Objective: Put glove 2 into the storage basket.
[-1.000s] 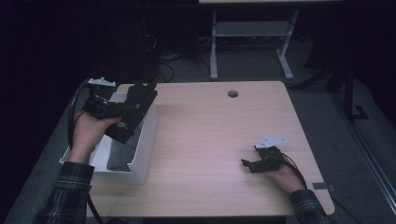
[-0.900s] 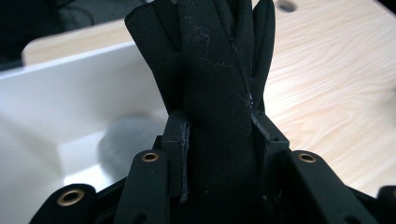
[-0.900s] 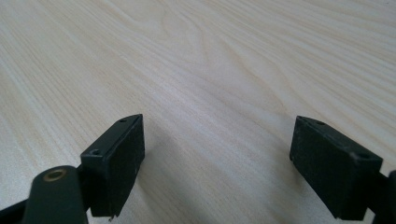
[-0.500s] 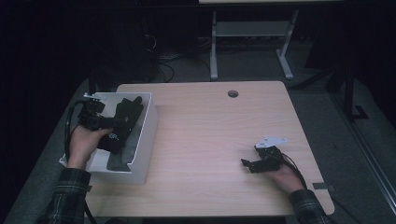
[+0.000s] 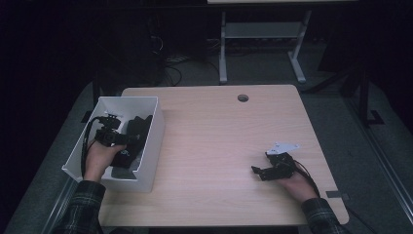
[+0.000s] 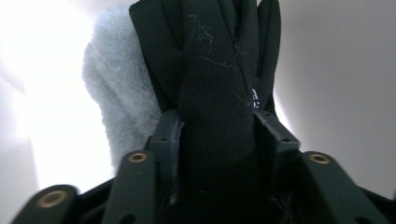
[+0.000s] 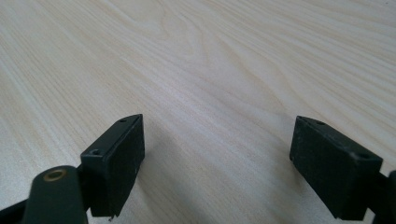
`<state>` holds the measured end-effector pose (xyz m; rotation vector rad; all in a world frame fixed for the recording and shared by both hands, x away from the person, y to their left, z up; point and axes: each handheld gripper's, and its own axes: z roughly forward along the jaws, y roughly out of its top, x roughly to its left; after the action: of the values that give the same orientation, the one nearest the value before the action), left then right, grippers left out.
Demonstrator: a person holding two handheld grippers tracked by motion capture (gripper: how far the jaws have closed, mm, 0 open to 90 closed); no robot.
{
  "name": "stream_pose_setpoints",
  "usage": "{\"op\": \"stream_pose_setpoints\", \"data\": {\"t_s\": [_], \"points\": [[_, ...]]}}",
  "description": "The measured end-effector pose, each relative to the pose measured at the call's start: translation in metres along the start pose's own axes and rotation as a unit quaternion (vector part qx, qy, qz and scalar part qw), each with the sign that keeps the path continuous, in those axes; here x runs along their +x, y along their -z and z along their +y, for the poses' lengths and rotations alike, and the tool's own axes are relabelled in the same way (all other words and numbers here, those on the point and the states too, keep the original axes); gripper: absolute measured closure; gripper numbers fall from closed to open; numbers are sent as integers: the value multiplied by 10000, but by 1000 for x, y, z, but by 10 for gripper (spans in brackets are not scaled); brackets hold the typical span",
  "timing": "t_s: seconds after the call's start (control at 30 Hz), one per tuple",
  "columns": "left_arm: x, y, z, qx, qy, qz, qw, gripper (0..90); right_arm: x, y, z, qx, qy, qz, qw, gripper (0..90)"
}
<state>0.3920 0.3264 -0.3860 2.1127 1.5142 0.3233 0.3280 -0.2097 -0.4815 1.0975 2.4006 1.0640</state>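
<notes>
Inside the white bin (image 5: 148,141), the left tool (image 5: 113,138) clamps a black glove (image 6: 217,116). Well right of the bin, the right tool (image 5: 263,171) rests wide open, holding nothing, on the counter (image 5: 219,146).

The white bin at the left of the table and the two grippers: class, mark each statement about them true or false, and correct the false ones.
1. The left gripper is shut on a black glove. True.
2. The right gripper holds a glove too. False: its jaws stand apart with bare wooden table between them.
3. The black glove is inside the white bin. True.
4. The white bin stands in the middle of the table. False: it sits at the table's left edge.
5. The glove shows a pale fleecy lining in the left gripper view. True.
</notes>
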Motion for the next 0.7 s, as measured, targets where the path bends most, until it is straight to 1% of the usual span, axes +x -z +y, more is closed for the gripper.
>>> {"op": "stream_pose_setpoints", "data": {"t_s": [0.13, 0.3, 0.4, 0.5, 0.63, 0.7], "points": [[1, 4, 2, -90, -4, 76, 9999, 414, 0, 0, 0, 0, -1, -1, 10000, 179], [2, 14, 7, -294, 1, 132, 9995, 318, 0, 0, 0, 0, -2, -1, 10000, 178], [2, 22, 11, -397, -33, 129, 9991, 285, 0, 0, 0, 0, -2, 0, 10000, 178], [-3, 34, 15, -559, -108, 123, 9983, 274, 0, 0, 0, 1, -1, -1, 10000, 178], [-13, 45, 21, -714, -222, -43, 9972, 263, 0, 0, 0, 4, 2, 3, 10000, 178], [-20, 49, 26, -812, -309, -154, 9961, 261, 0, 0, 0, 0, -2, 0, 10000, 178]]}}
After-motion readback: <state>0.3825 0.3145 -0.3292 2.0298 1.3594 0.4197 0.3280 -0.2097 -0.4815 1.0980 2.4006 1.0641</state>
